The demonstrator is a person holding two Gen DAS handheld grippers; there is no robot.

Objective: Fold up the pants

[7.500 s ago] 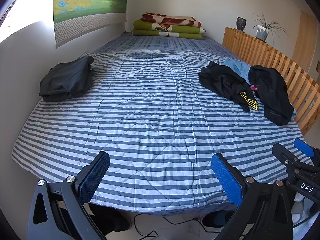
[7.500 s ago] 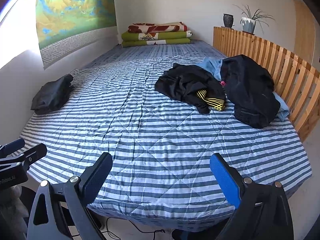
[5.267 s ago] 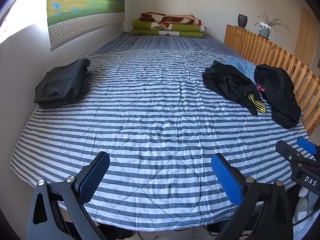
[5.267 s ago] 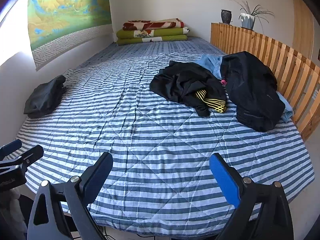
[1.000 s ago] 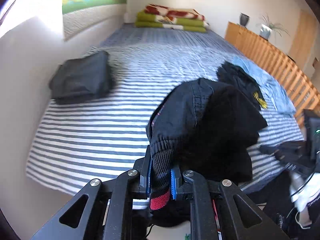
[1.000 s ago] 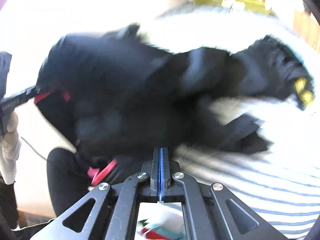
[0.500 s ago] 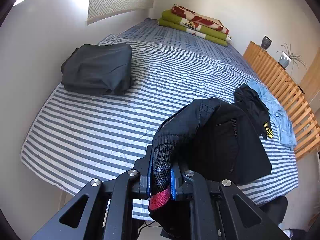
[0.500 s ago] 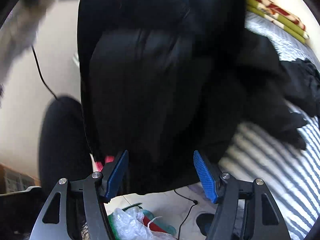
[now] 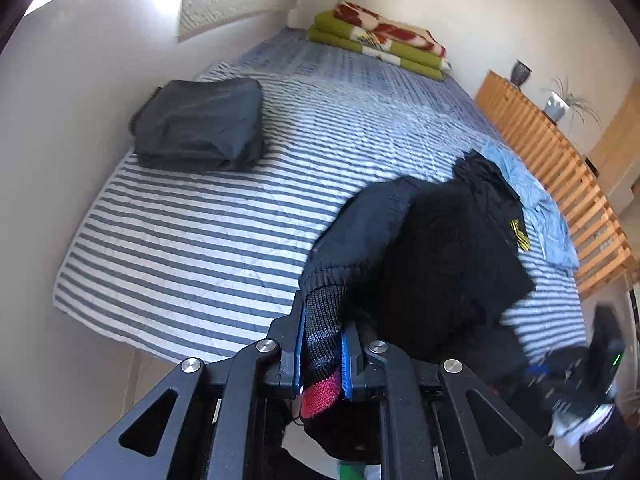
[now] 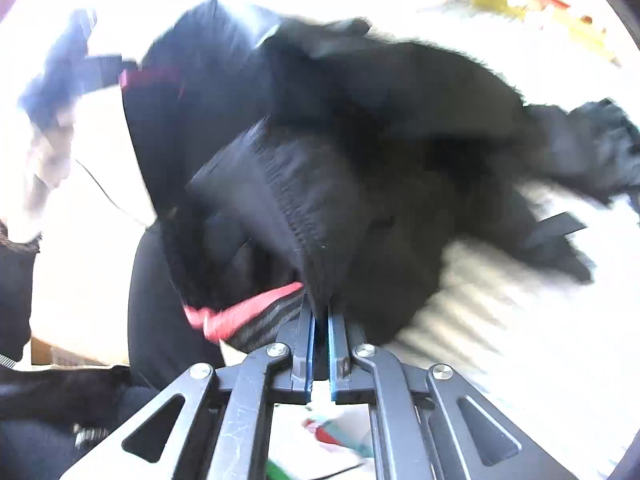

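The black pants (image 9: 440, 248) hang bunched over the near edge of the striped bed (image 9: 192, 248). My left gripper (image 9: 322, 344) is shut on the ribbed waistband with its red stripe (image 9: 320, 394). In the blurred right wrist view, my right gripper (image 10: 320, 320) is closing tight on another part of the black ribbed waistband (image 10: 304, 208), and the fabric is pinched between its blue pads (image 10: 309, 340). A red band (image 10: 240, 312) lies just left of those pads. The rest of the pants (image 10: 400, 120) stretches away towards the left gripper (image 10: 68, 64) at the upper left.
A folded dark garment (image 9: 200, 124) lies by the left wall. A crumpled black garment with yellow stripes (image 9: 492, 188) and a light blue one (image 9: 536, 204) lie by the wooden slatted rail (image 9: 560, 168). Folded blankets (image 9: 380, 40) sit at the far end.
Half a second ago the right gripper stood open around the pants; now its jaws are together on the waistband. The left gripper kept its hold and shifted across the bed's near edge.
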